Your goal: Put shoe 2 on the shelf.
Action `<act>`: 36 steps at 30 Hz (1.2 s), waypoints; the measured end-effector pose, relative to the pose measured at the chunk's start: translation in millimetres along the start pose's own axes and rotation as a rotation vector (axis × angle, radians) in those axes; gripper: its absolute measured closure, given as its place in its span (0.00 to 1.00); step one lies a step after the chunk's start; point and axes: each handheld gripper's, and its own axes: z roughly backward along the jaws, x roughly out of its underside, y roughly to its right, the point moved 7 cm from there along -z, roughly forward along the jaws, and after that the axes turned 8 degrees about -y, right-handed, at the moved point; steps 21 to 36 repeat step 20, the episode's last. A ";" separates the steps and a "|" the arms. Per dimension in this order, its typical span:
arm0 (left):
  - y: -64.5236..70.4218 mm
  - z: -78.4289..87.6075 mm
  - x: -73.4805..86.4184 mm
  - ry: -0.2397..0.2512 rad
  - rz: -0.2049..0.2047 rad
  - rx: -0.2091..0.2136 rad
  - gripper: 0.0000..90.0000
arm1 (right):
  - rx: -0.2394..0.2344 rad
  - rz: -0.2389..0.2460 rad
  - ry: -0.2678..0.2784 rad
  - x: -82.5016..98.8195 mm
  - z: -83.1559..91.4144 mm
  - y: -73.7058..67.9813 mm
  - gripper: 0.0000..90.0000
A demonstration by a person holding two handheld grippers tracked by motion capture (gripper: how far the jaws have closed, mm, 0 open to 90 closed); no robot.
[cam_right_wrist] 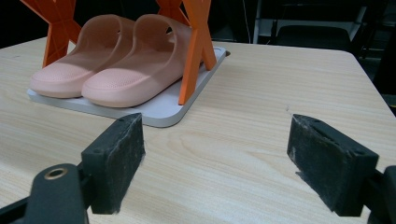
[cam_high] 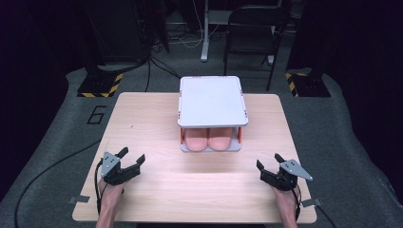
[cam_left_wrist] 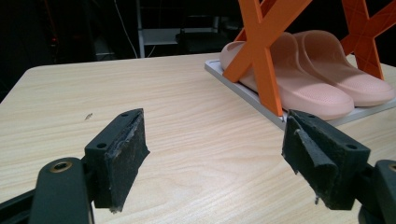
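Nearest you, your left gripper (cam_high: 131, 162) and right gripper (cam_high: 267, 161) rest at the table's (cam_high: 142, 118) near corners, well apart, each with its jaws spread wide and holding nothing. Farther in, at the middle of the table, a pair of pink slippers (cam_high: 208, 138) lies side by side on the lower shelf of a small rack (cam_high: 212, 100), long axes running front to back, toes pointing toward you. The rack's white top hides their heel ends from above, and beyond the table a dark chair (cam_high: 252, 28) is hard to make out.
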 end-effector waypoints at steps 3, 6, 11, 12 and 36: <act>-2.1 1.0 0.5 0.000 0.012 -0.009 0.24 | -0.001 0.003 0.001 0.2 -0.1 0.7 0.21; -3.6 2.6 0.6 0.002 0.013 -0.011 0.25 | 0.002 0.004 -0.001 0.7 -0.3 1.4 0.21; -4.7 3.8 1.4 0.002 0.012 -0.012 0.26 | 0.005 -0.013 -0.008 1.8 -1.0 2.7 0.21; -4.3 3.6 1.7 0.001 0.012 -0.011 0.26 | 0.007 -0.014 -0.008 1.9 -0.9 3.0 0.21; -2.2 1.3 3.2 -0.008 0.003 -0.013 0.27 | 0.038 -0.002 -0.037 5.5 -3.8 8.2 0.19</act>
